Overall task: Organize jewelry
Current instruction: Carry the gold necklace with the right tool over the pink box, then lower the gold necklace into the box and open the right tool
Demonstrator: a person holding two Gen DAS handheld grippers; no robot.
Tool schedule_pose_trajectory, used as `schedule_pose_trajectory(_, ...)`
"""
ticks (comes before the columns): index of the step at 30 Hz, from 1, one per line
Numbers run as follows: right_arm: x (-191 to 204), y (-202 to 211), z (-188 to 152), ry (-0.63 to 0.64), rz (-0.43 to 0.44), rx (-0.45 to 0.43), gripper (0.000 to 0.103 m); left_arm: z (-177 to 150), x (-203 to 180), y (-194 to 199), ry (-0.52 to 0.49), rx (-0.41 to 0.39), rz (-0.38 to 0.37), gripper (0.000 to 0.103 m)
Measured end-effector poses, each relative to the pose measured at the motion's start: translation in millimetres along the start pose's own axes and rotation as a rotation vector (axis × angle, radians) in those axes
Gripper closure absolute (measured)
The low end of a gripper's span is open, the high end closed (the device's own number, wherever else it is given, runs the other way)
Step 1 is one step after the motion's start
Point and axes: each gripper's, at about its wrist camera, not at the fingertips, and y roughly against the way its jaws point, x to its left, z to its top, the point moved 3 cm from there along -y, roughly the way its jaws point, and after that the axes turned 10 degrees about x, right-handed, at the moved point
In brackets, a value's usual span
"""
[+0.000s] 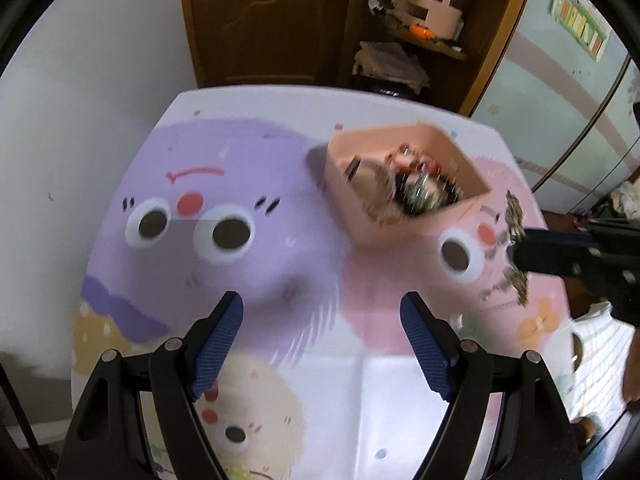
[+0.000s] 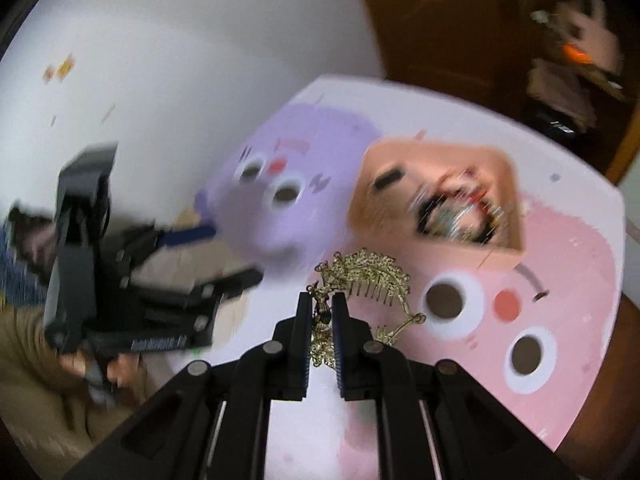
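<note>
A pink box (image 1: pixel 404 184) holding a tangle of jewelry (image 1: pixel 420 184) stands on the cartoon-print table (image 1: pixel 256 264); it also shows, blurred, in the right wrist view (image 2: pixel 436 196). My right gripper (image 2: pixel 323 304) is shut on a gold filigree hair comb (image 2: pixel 368 276) and holds it above the table, short of the box. From the left wrist view the right gripper (image 1: pixel 516 256) enters at the right with the gold comb (image 1: pixel 516 216) hanging from it. My left gripper (image 1: pixel 322 312) is open and empty over the table's near side, left of the box.
A brown wooden door and shelf (image 1: pixel 400 40) with a pink organiser (image 1: pixel 432 4) stand behind the table. A white wall (image 1: pixel 80 100) is at the left. The table's edge (image 2: pixel 616 240) is close on the right.
</note>
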Motion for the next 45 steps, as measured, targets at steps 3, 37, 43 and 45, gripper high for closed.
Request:
schedule_pose_trajectory(3, -12, 13, 23, -0.107, 0.025, -0.11, 0.094, 27, 0, 11, 0.005, -0.037, 0.0, 0.023)
schedule_pose_trajectory(37, -85, -100, 112, -0.542, 0.113, -0.109, 0.081, 112, 30, -17, 0.129, -0.106, 0.071, 0.022)
schedule_pose_trajectory(43, -88, -83, 102, -0.554, 0.113, -0.138, 0.072, 108, 27, -17, 0.122, -0.104, 0.064, 0.022)
schedule_pose_trajectory(45, -87, -73, 97, -0.543, 0.103, -0.158, 0.072, 107, 25, -15, 0.118, -0.105, 0.058, 0.022)
